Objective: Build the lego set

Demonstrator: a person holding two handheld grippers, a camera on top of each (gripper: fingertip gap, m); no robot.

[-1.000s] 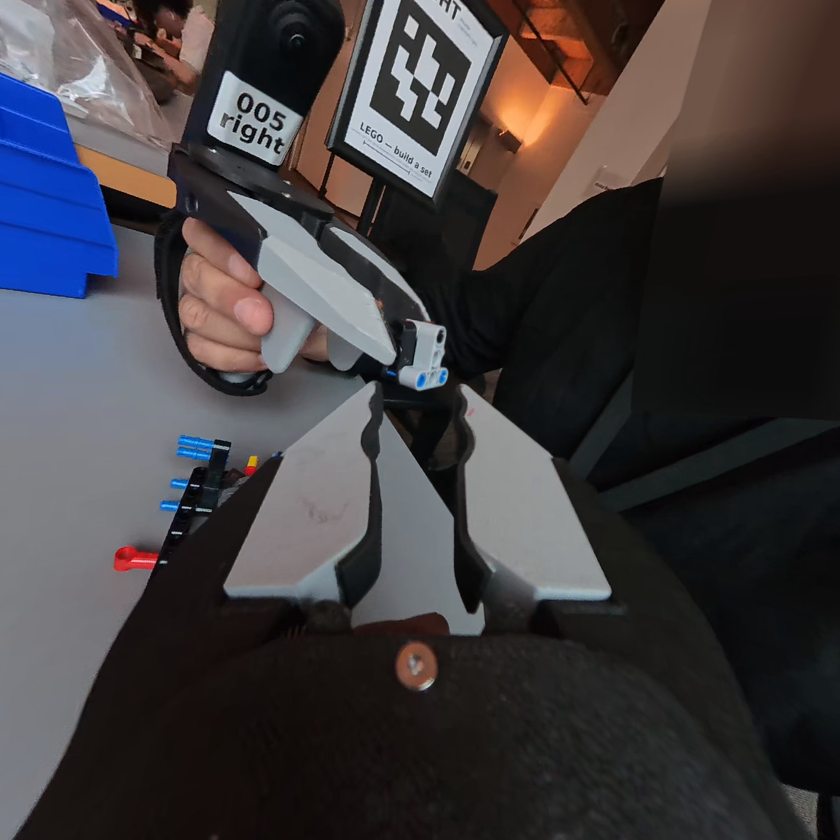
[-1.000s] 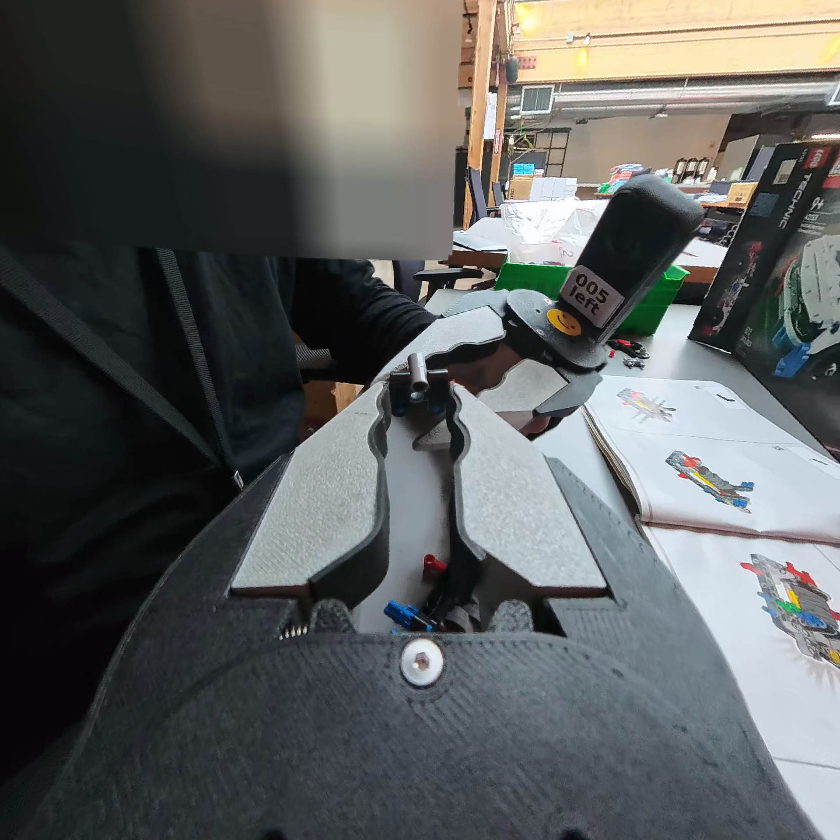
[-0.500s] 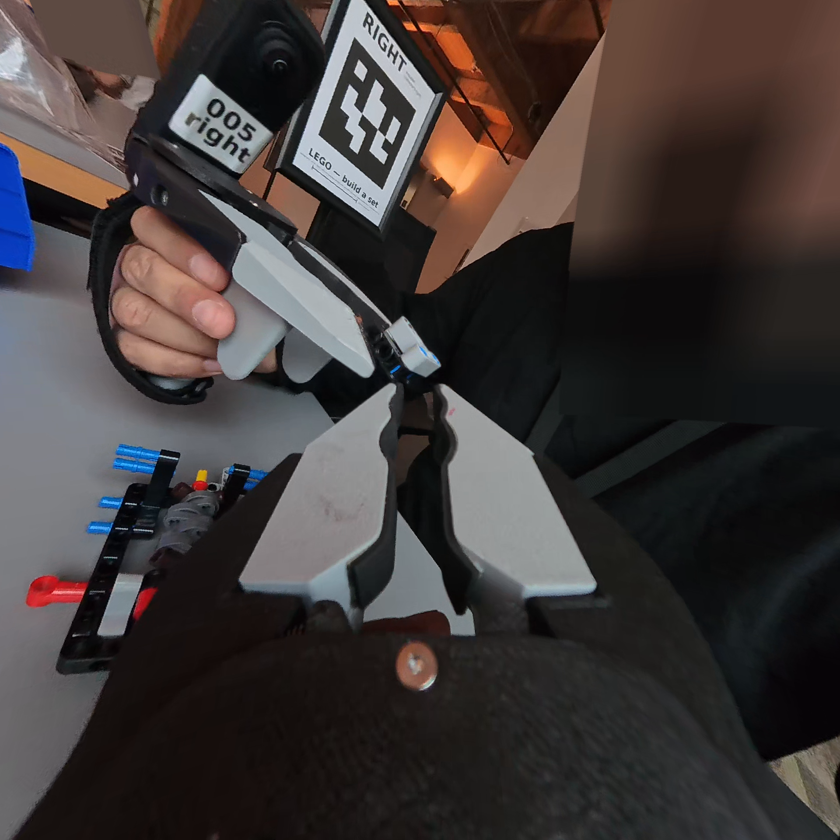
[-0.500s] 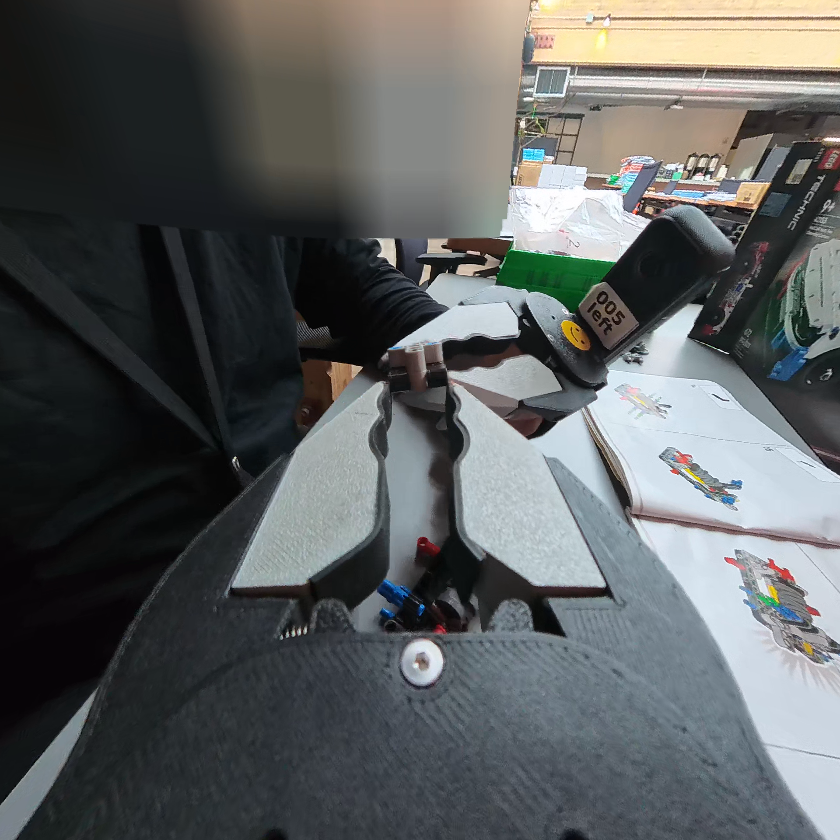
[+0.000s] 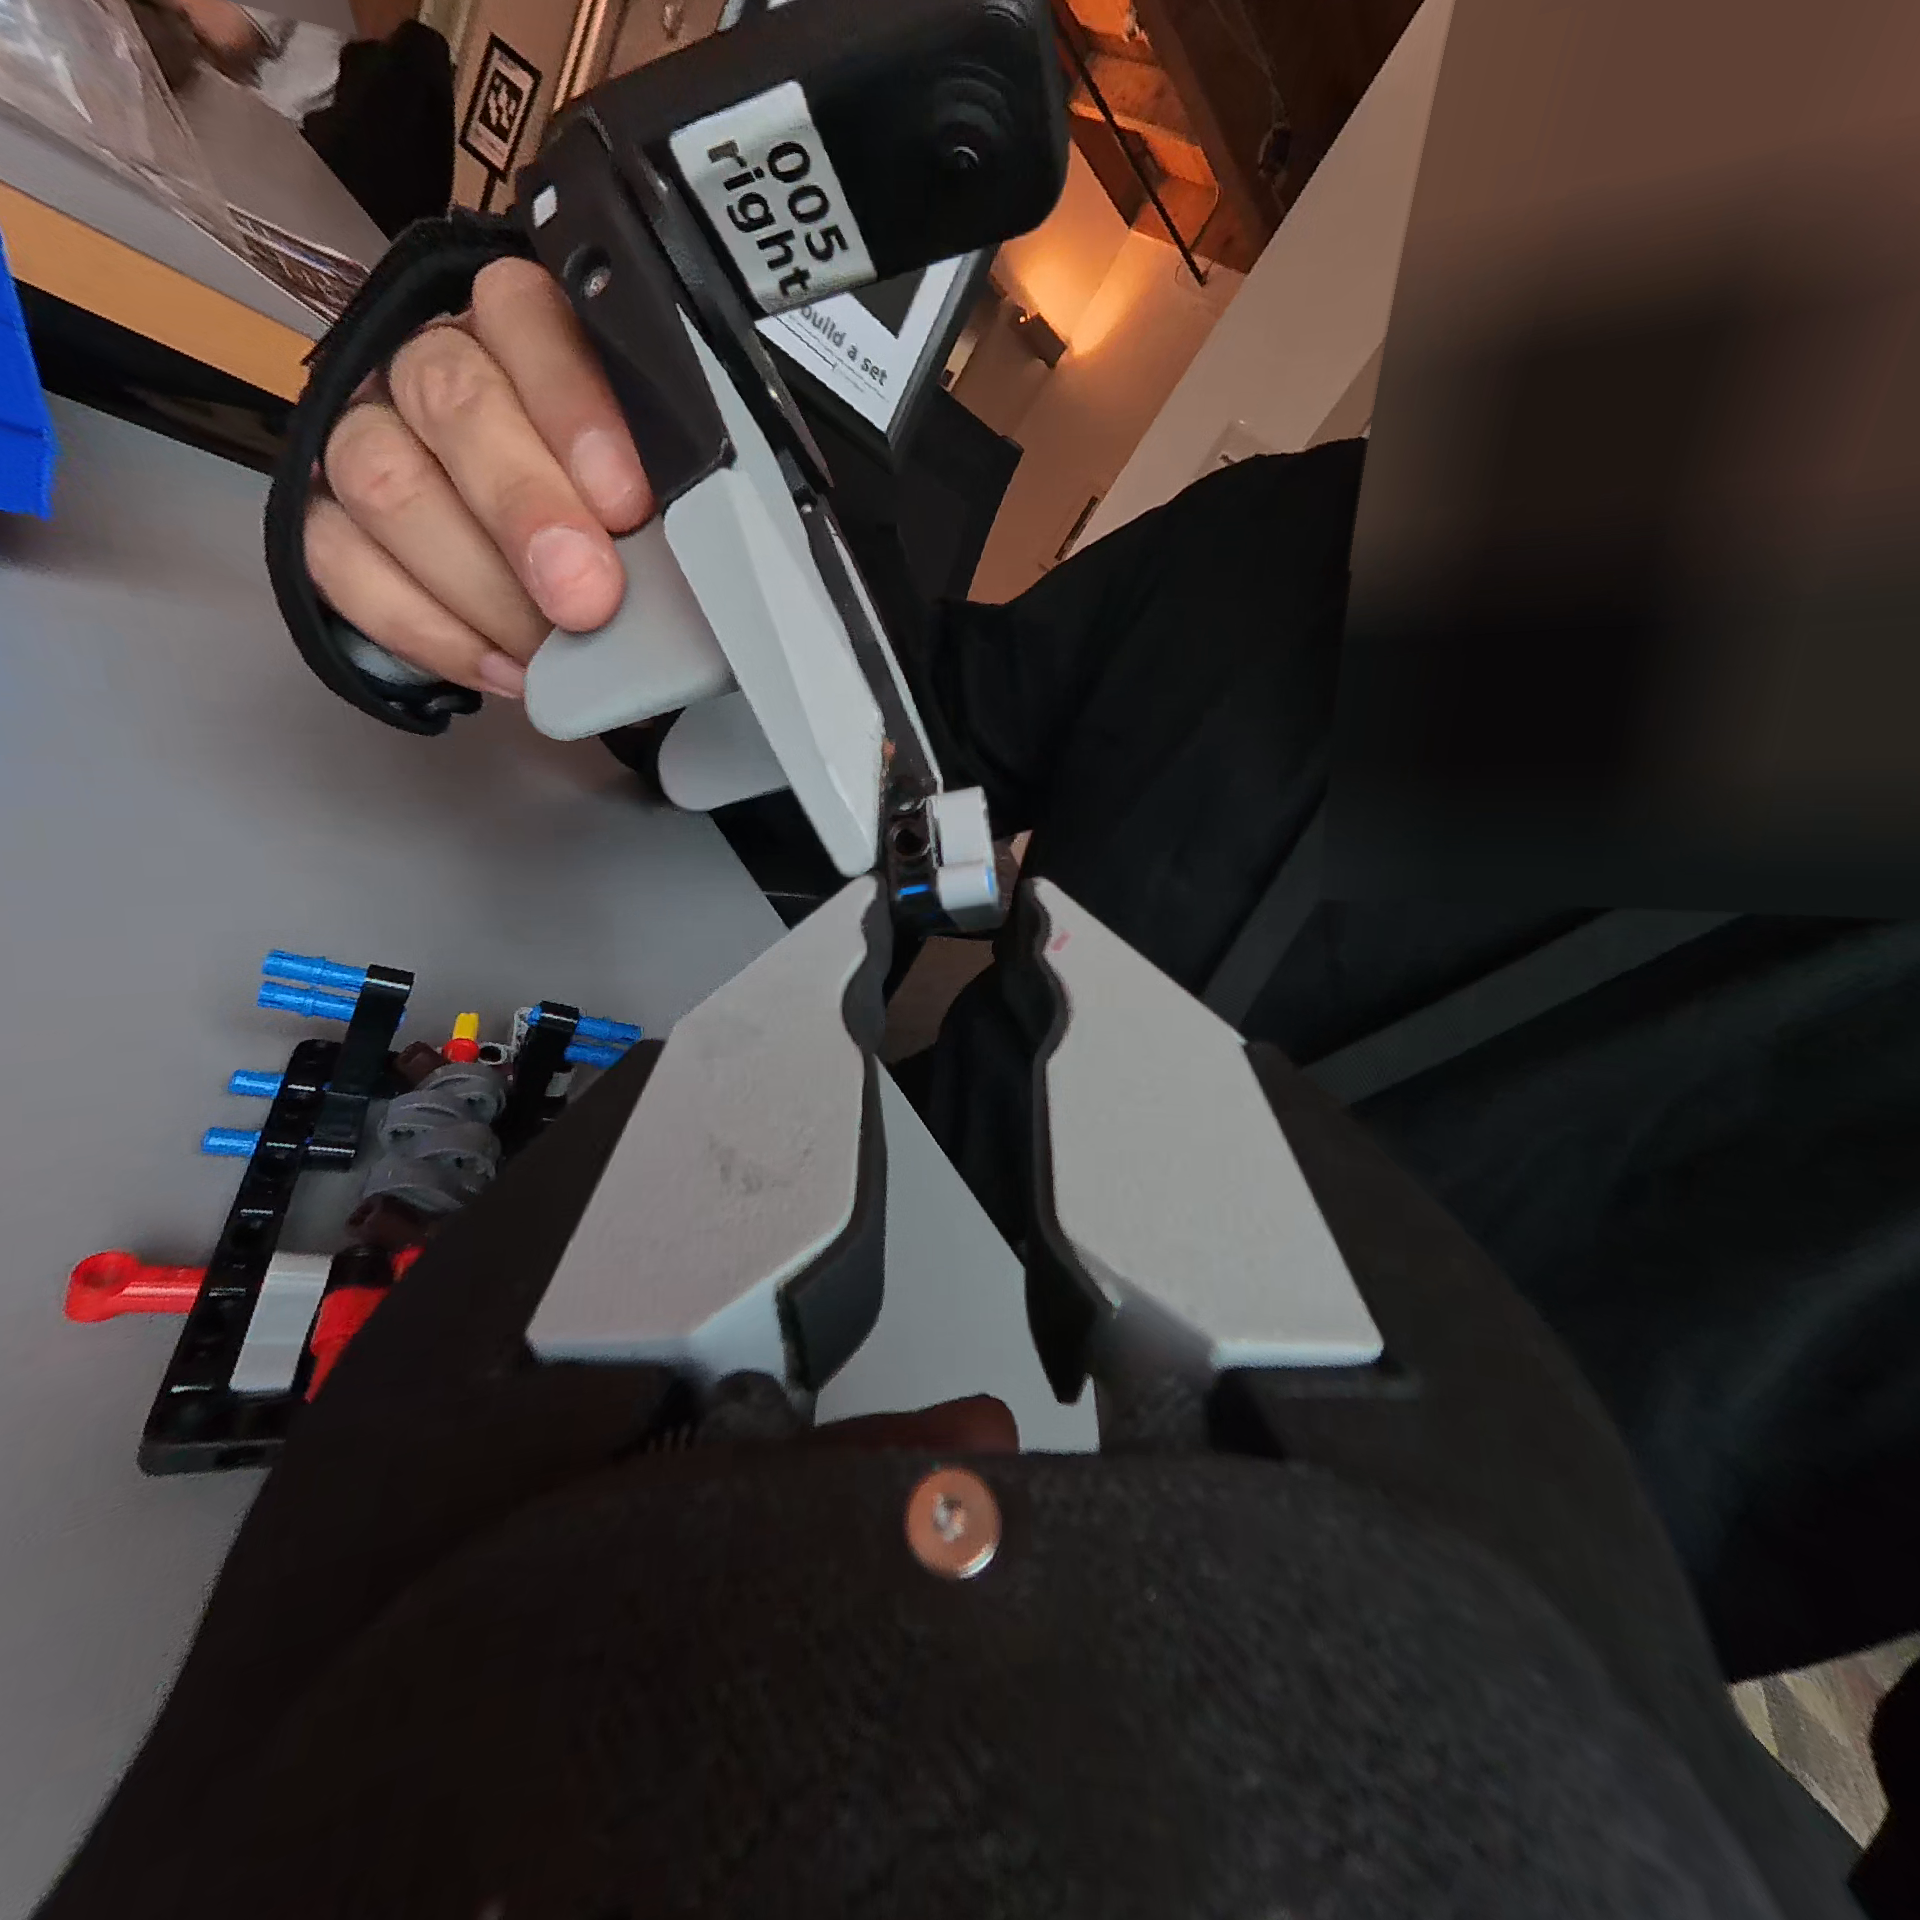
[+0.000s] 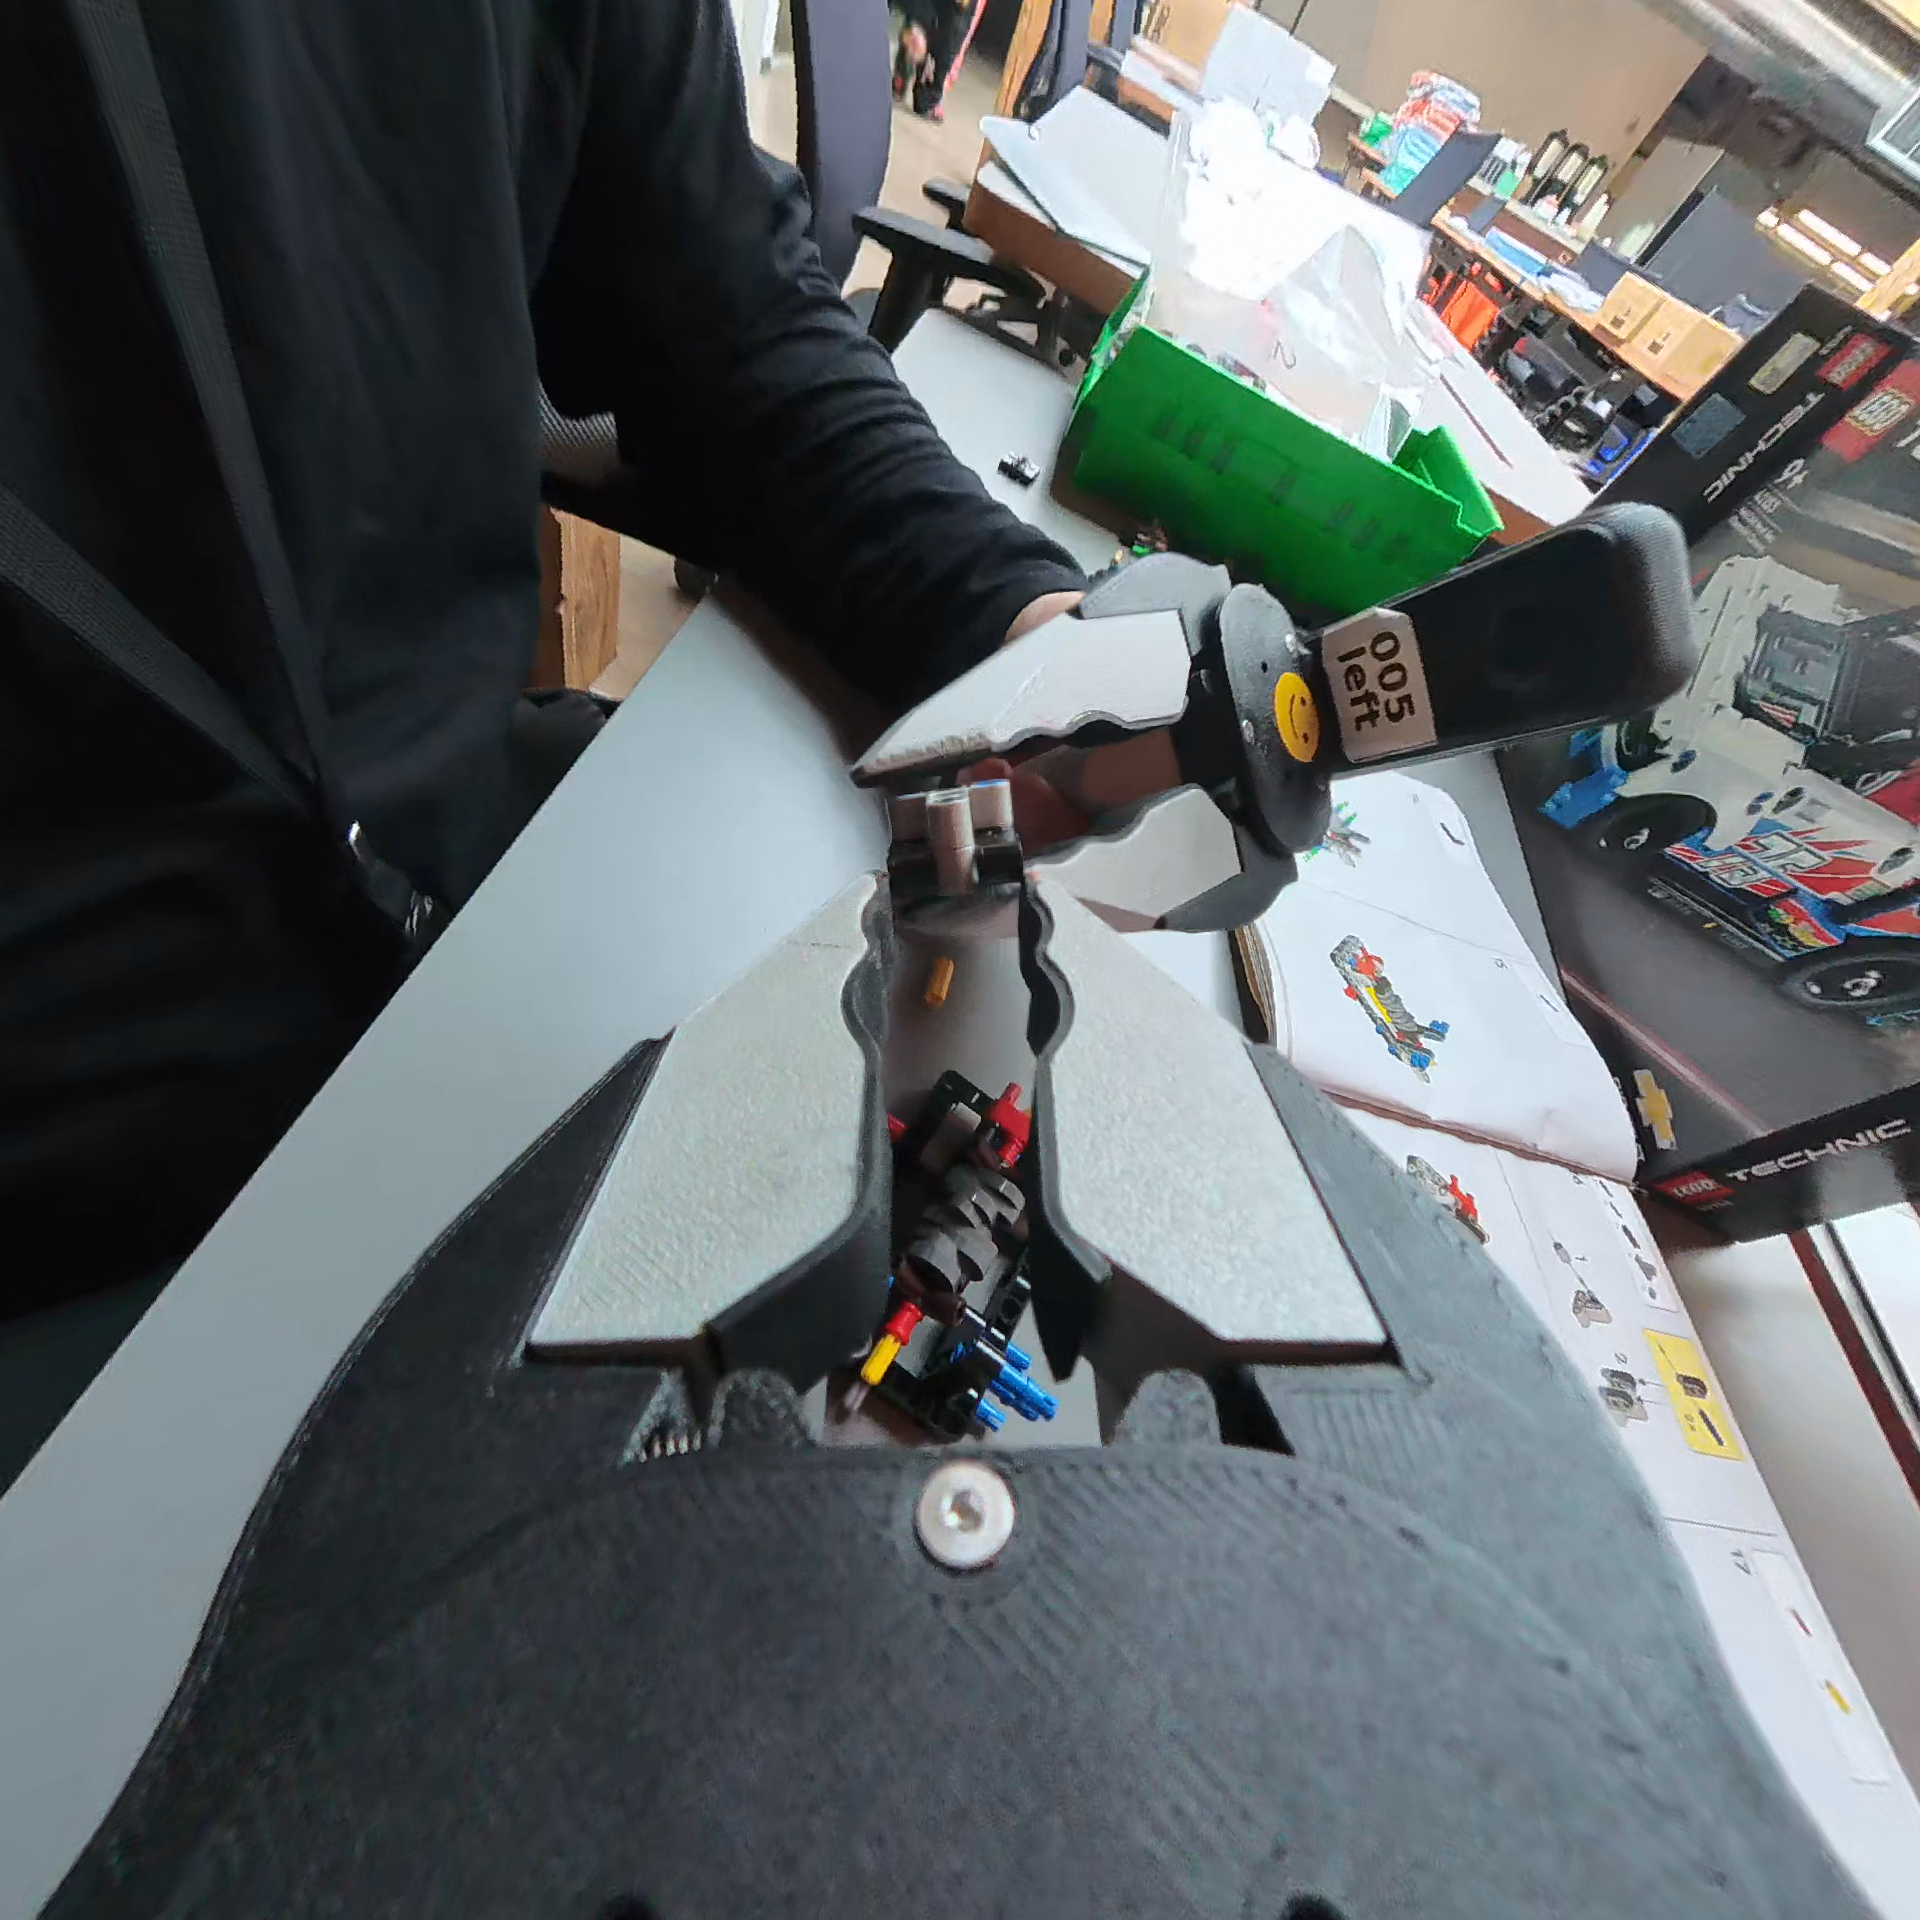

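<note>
Both tools meet tip to tip above the surface (image 6: 644, 831) edge. Right tool (image 6: 956, 914) is clamped on a small grey-and-black lego piece (image 5: 951, 862) w/ blue pins. Left tool (image 5: 945, 914) has its tips either side of that same piece; can't tell if it's pinching or just around it. Half-built lego frame (image 5: 312, 1164), black w/ blue pins & a red part, lies on the surface below, near the instruction booklet (image 6: 1434, 1018).
</note>
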